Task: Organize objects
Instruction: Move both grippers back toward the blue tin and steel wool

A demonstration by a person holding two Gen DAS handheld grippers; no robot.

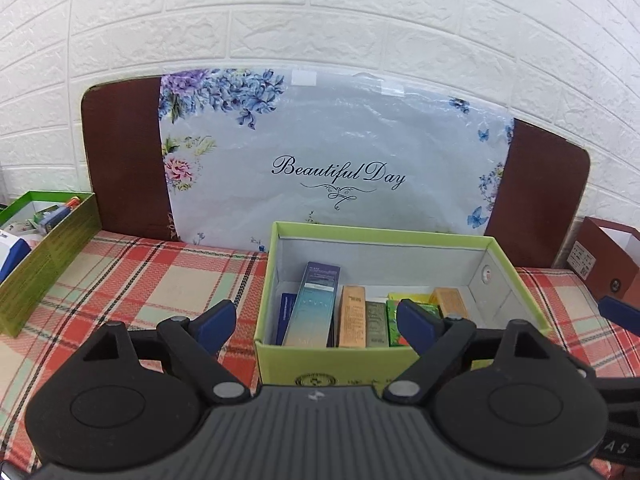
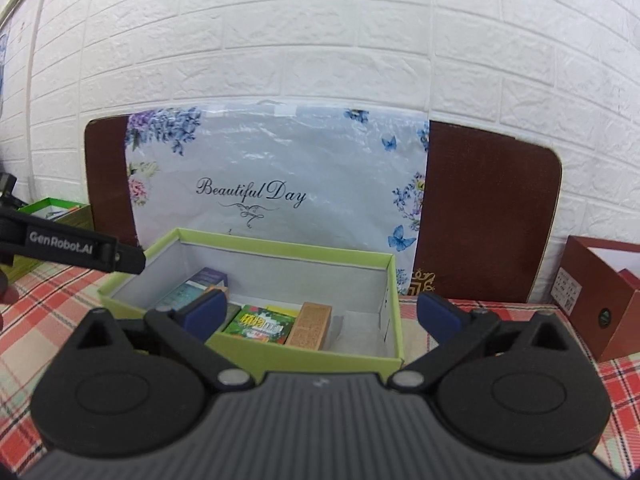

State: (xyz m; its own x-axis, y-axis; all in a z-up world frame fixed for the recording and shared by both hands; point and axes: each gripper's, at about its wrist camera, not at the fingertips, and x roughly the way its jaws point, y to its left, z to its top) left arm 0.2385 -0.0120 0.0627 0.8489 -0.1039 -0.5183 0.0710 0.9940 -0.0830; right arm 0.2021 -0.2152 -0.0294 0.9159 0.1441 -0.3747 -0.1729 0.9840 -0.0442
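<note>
Both wrist cams sit low and close behind the green box, angled slightly down toward the white brick wall, left cam centred on its left half, right cam offset right; both share box, floral bag, plaid cloth.

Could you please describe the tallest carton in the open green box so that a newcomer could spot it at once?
Find the light green box on the plaid tablecloth, in front of the "Beautiful Day" bag. Along its left side leans a teal-and-purple carton. It is the tallest one there, and cool-coloured, unlike the orange carton beside it.
</note>
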